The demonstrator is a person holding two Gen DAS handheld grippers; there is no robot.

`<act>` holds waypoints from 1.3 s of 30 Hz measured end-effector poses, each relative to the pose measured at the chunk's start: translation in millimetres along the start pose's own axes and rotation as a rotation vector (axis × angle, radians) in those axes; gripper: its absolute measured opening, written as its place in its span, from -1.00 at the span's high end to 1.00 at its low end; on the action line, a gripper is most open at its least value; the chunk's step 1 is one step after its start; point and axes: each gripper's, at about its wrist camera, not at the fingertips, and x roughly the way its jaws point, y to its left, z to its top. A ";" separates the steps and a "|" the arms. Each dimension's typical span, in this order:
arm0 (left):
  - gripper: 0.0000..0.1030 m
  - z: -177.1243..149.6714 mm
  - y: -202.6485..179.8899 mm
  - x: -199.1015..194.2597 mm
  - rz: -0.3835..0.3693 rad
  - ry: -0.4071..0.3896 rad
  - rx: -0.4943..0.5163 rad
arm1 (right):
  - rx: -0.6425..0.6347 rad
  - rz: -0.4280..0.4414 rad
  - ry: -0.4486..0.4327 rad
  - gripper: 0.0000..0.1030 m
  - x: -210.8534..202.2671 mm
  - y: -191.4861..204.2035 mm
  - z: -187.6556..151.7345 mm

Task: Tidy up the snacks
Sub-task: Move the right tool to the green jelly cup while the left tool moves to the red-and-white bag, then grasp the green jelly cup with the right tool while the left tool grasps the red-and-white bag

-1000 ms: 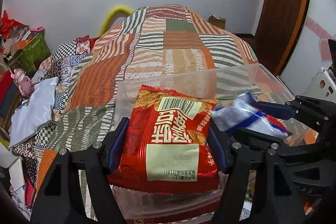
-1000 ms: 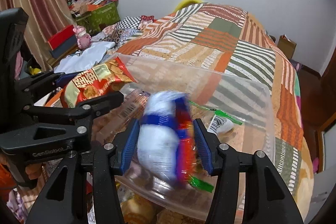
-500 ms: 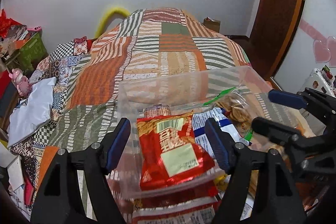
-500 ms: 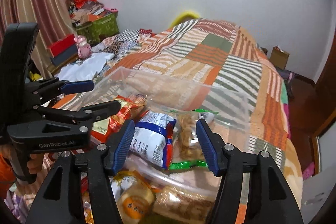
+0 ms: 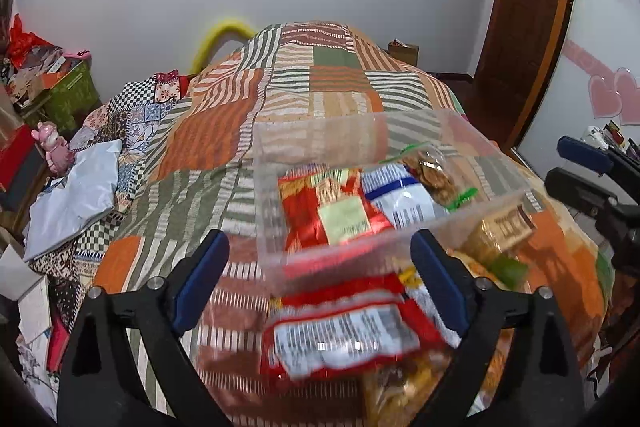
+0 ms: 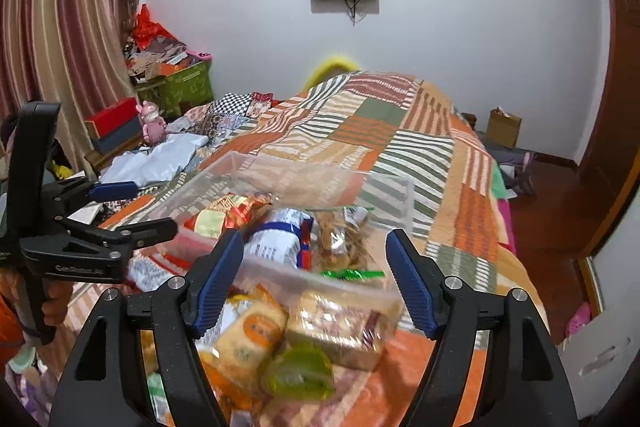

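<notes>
Your left gripper [image 5: 320,281] and right gripper [image 6: 314,281] have both just been opening and now stand spread, gripping nothing. The clear bin [image 5: 320,143], frame centre on the patchwork bedspread [image 5: 224,131], holds the red packet [image 5: 320,215], white-and-blue packet [image 6: 276,247] and cookie bag [image 6: 344,243]. Loose snacks [image 6: 256,335] crowd the lower frame before its near wall.

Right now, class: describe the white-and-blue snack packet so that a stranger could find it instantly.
Find the clear plastic bin on the patchwork bedspread. Three packets lie inside, side by side. It is the middle one, the white-and-blue packet, between a red bag and a clear bag of brown biscuits.
</notes>
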 end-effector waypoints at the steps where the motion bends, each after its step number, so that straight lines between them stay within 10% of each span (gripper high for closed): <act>1: -0.82 -5.0 -1.2 -2.2 0.002 0.004 0.001 | -0.001 -0.008 -0.004 -0.39 -3.3 0.9 -3.2; 17: -0.93 -65.6 -28.5 8.9 -0.030 0.098 0.069 | 0.036 -0.036 0.081 -0.49 -4.6 -0.5 -64.2; 32: -0.89 -56.5 -17.9 25.8 0.005 0.065 0.043 | 0.186 0.041 0.168 -0.48 24.9 -12.9 -83.1; 39: -0.68 -63.3 -12.8 21.3 -0.013 0.053 0.018 | 0.173 0.066 0.225 -0.22 37.5 -3.7 -87.8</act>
